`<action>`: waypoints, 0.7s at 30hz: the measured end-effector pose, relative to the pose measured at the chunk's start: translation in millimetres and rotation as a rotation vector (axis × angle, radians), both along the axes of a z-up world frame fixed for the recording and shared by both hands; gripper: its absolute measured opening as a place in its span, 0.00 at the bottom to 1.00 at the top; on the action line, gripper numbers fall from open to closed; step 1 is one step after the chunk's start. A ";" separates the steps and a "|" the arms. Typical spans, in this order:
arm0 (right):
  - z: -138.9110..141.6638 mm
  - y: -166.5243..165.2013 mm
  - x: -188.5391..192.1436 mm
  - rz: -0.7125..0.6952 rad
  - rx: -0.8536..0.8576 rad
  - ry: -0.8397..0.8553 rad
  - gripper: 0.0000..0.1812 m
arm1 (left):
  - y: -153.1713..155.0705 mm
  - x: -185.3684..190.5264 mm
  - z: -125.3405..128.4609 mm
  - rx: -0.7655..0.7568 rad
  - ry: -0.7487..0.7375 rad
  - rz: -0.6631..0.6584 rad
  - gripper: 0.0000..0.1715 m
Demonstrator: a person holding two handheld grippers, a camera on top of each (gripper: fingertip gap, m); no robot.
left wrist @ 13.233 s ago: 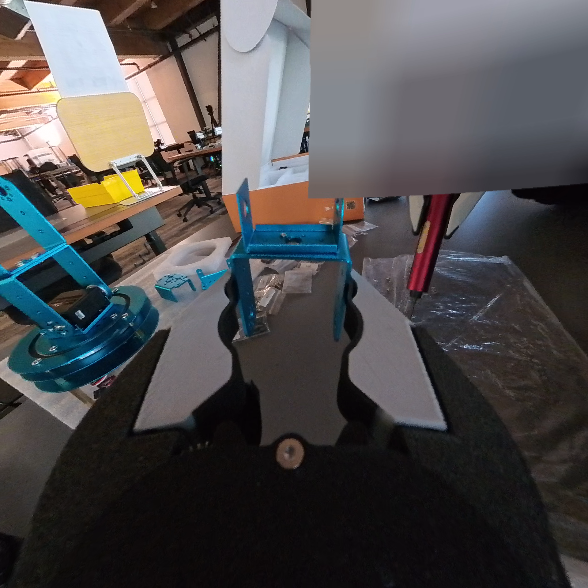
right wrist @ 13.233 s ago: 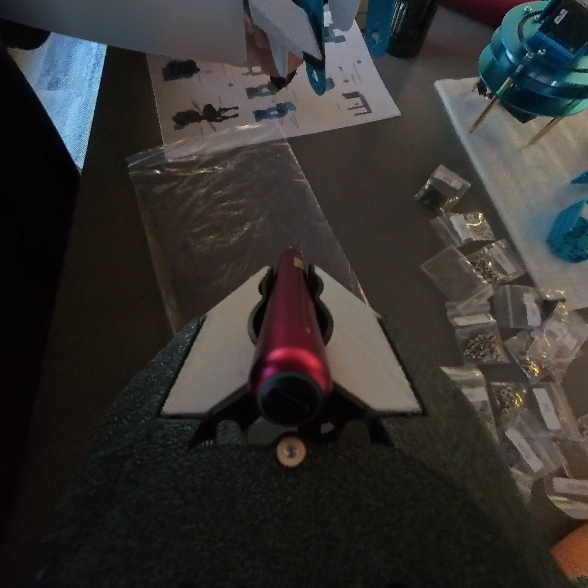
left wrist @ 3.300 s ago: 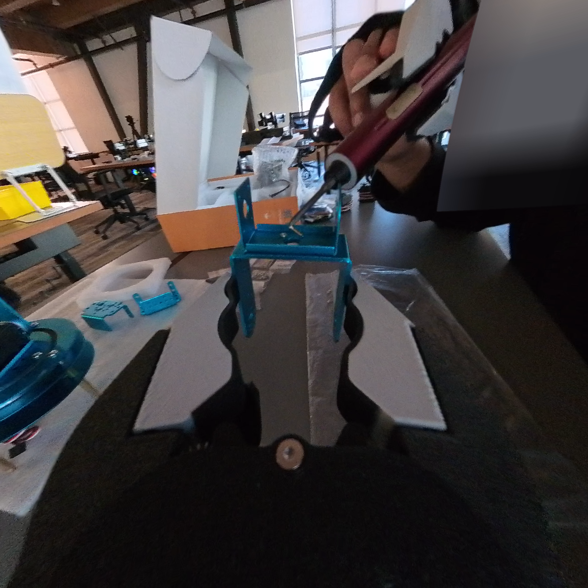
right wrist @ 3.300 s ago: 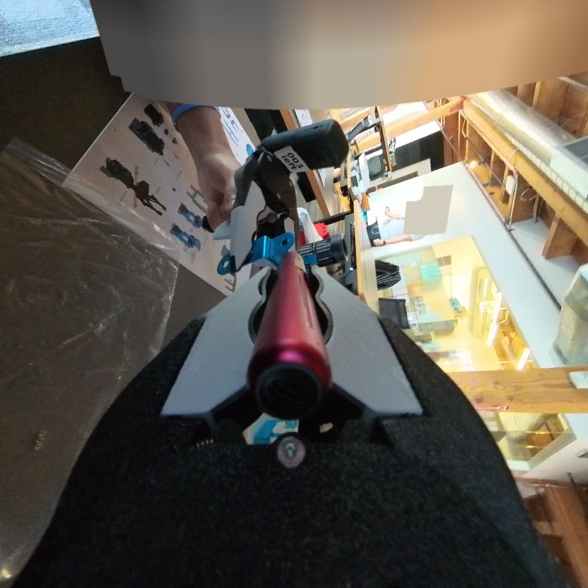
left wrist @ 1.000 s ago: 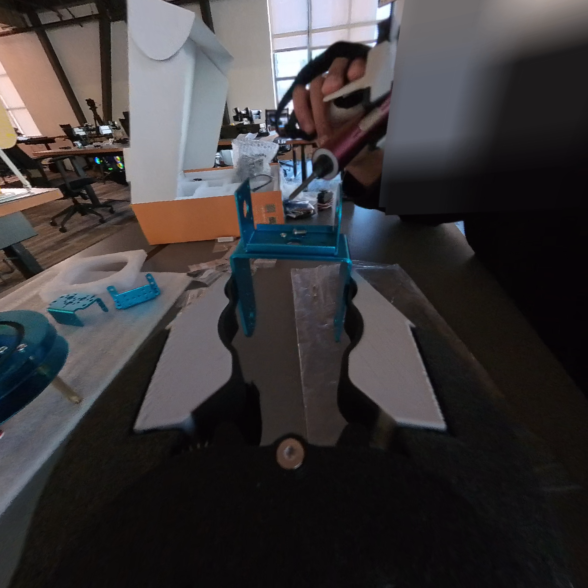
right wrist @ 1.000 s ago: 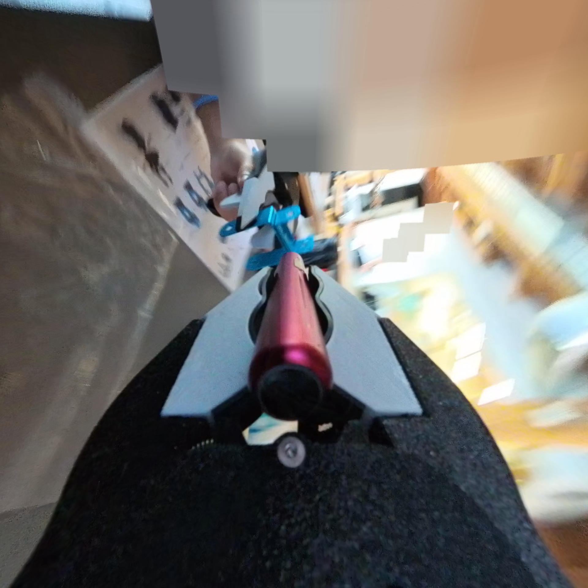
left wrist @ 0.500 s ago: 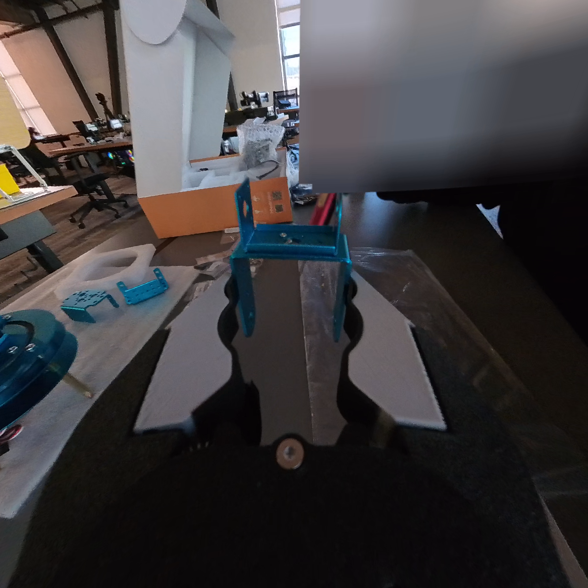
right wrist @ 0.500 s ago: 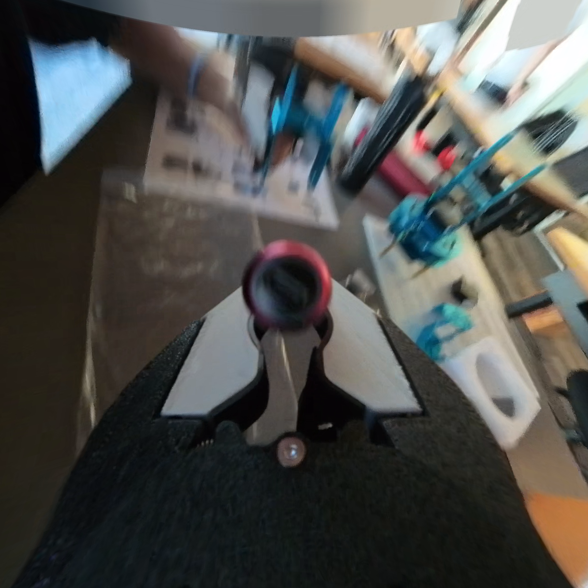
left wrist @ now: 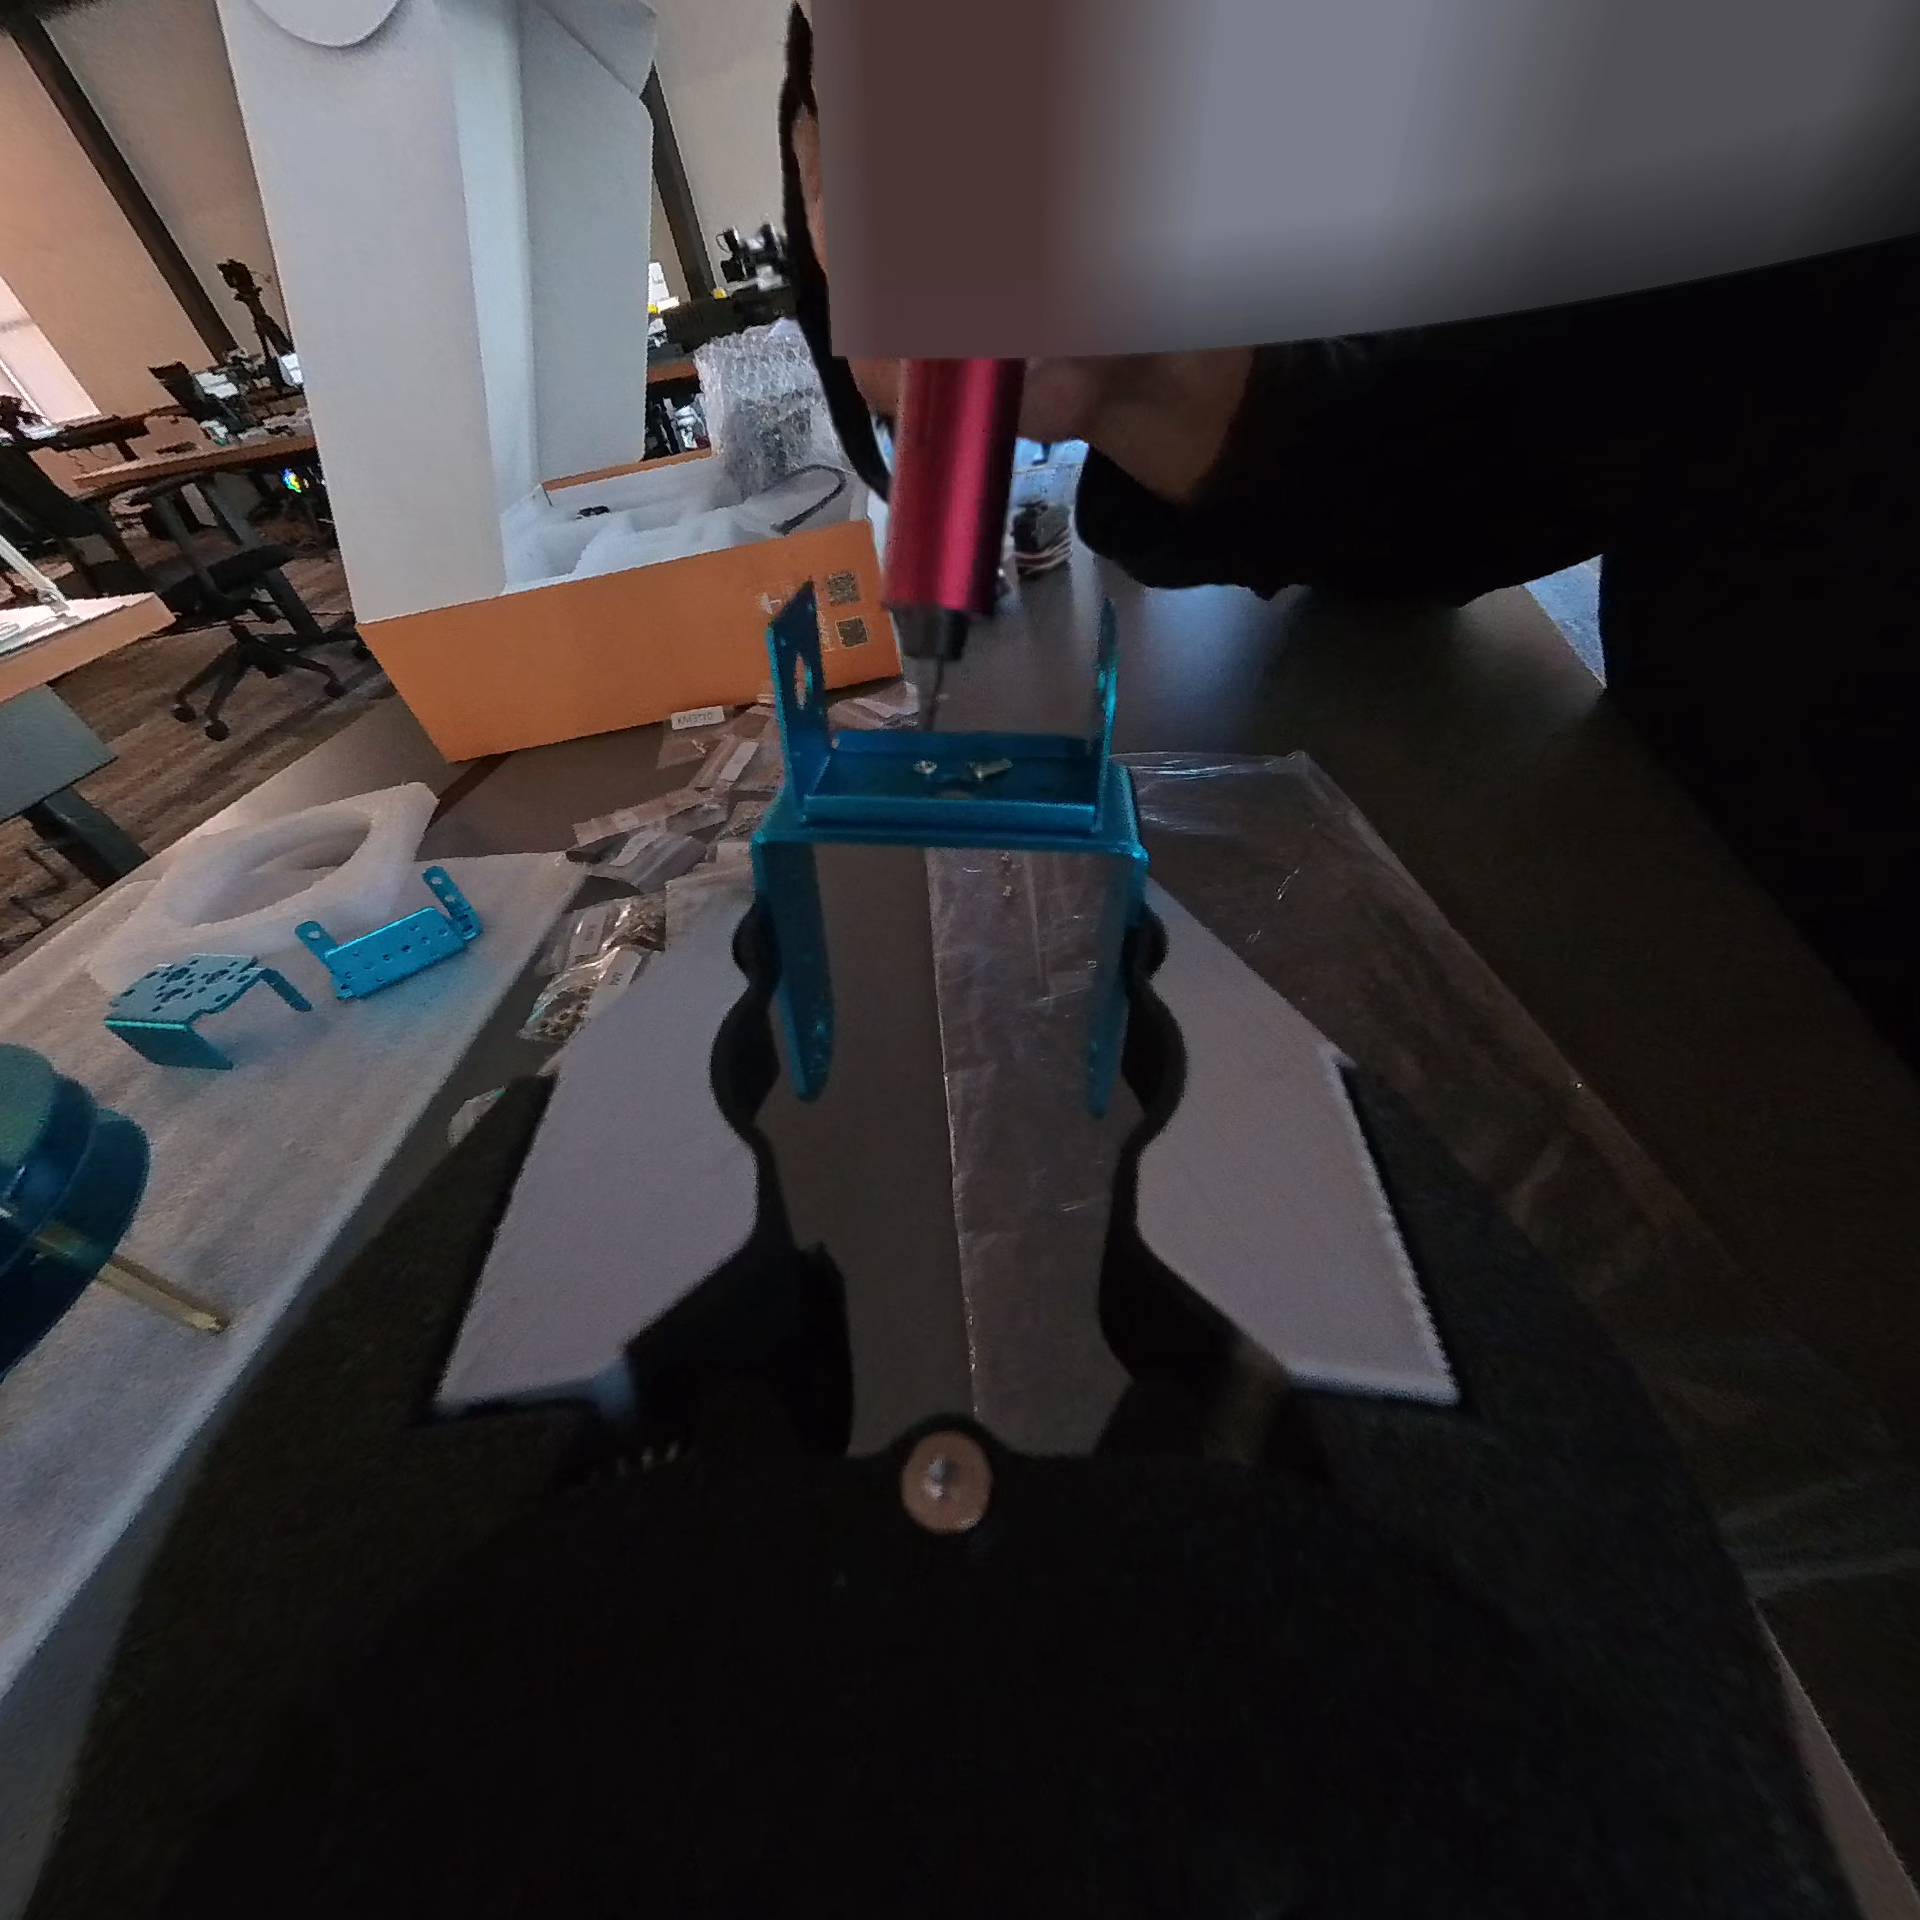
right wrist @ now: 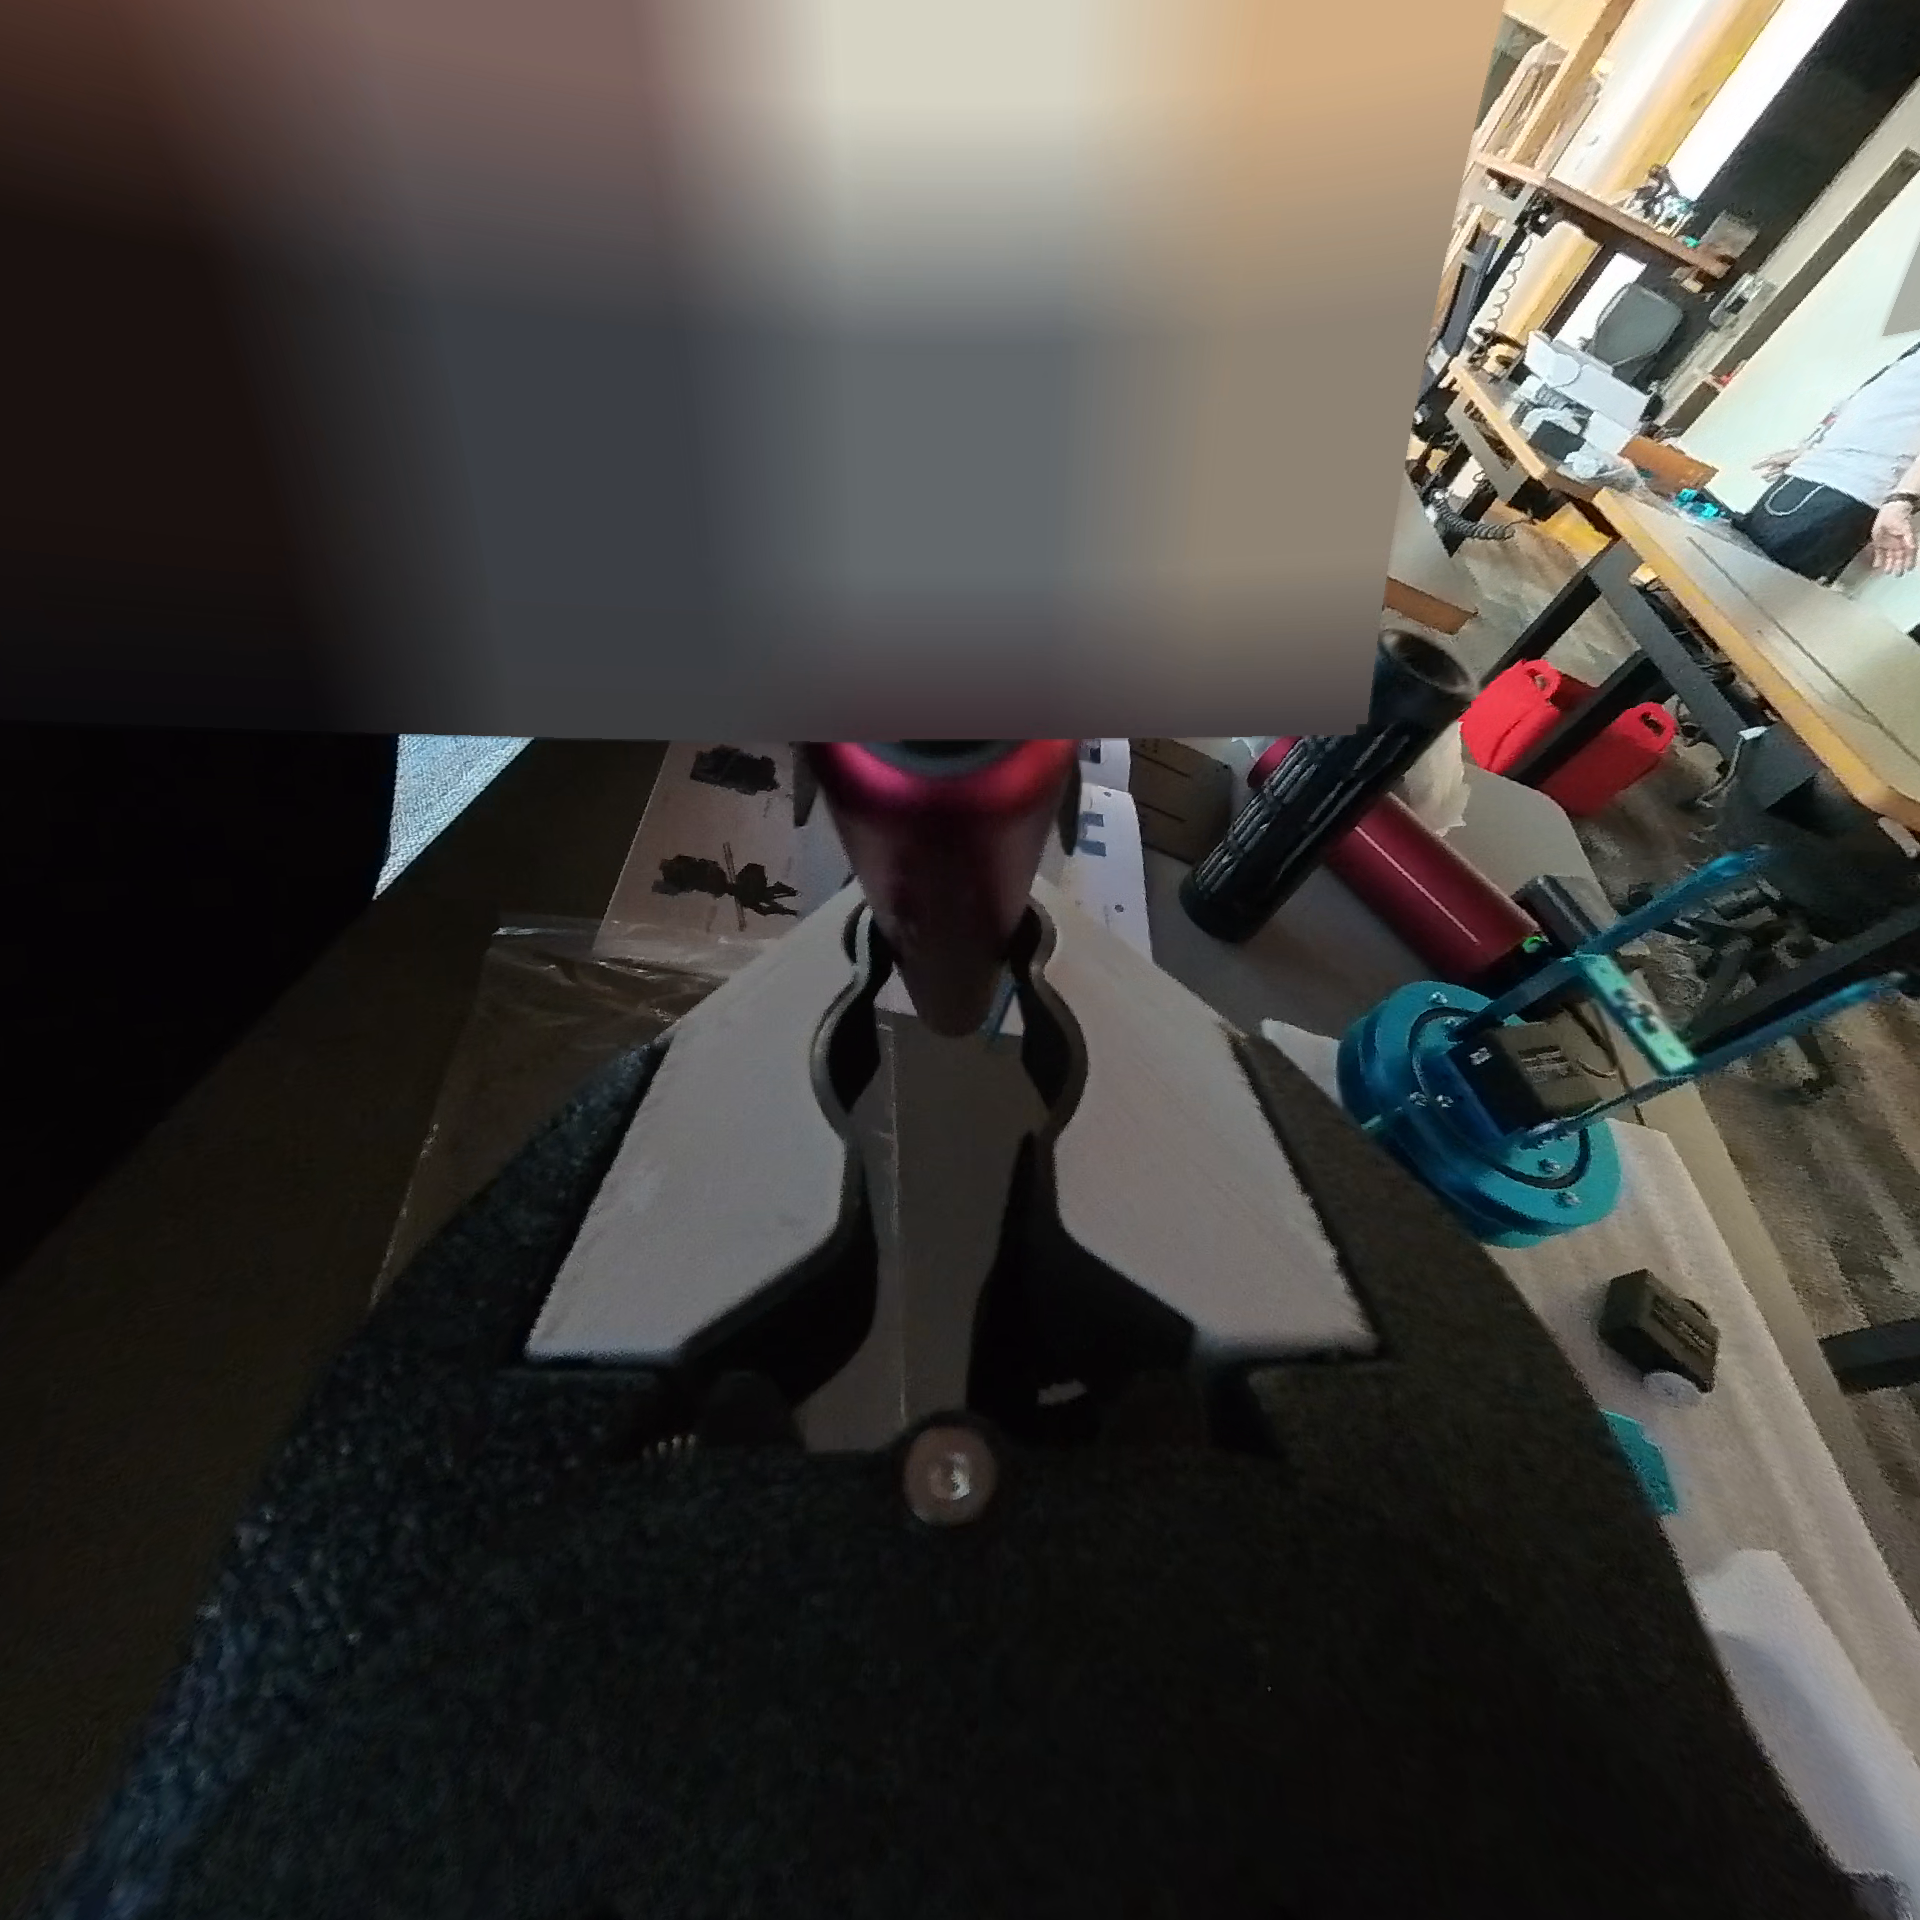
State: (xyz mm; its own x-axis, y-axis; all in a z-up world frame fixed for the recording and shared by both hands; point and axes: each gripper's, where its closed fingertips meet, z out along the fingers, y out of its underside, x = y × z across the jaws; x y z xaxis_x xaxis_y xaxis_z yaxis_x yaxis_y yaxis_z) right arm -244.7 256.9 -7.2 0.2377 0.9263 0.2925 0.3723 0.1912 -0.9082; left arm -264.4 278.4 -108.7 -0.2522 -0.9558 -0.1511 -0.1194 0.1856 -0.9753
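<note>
Both jaws are clamped: your left gripper (left wrist: 951, 1023) pinches the stiff, light blue U-bracket assembly (left wrist: 940, 821) by its legs, your right gripper (right wrist: 948, 961) the slick red electric screwdriver (left wrist: 951, 488) just above it.

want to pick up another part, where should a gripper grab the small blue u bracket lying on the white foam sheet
Grip the small blue U bracket across its long flat perforated base, coming from above. It lies base-down on the foam sheet with both short tabs upright at the ends, so the long edges are free.

The right gripper (right wrist: 948, 971) clamps a red screwdriver (right wrist: 940, 831) at frame centre; a blue round base (right wrist: 1496, 1122) sits at right.
</note>
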 end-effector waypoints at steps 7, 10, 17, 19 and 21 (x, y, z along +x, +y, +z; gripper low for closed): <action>35.8 -1.9 9.6 0.061 -0.093 0.175 0.12 | 1.4 -0.1 -2.3 -0.001 0.006 0.000 0.41; 33.8 8.1 9.5 0.081 -0.214 0.272 0.11 | 1.2 0.1 -2.5 0.000 0.006 0.000 0.41; 19.5 28.7 7.4 0.084 -0.378 0.373 0.11 | 0.6 0.0 -3.3 0.004 0.008 -0.001 0.41; 17.3 31.7 7.7 0.072 -0.389 0.375 0.11 | 0.5 -0.2 -2.5 0.004 0.006 -0.001 0.41; 15.9 31.9 6.8 0.074 -0.401 0.373 0.11 | 0.4 -0.3 -2.4 0.006 0.007 -0.001 0.41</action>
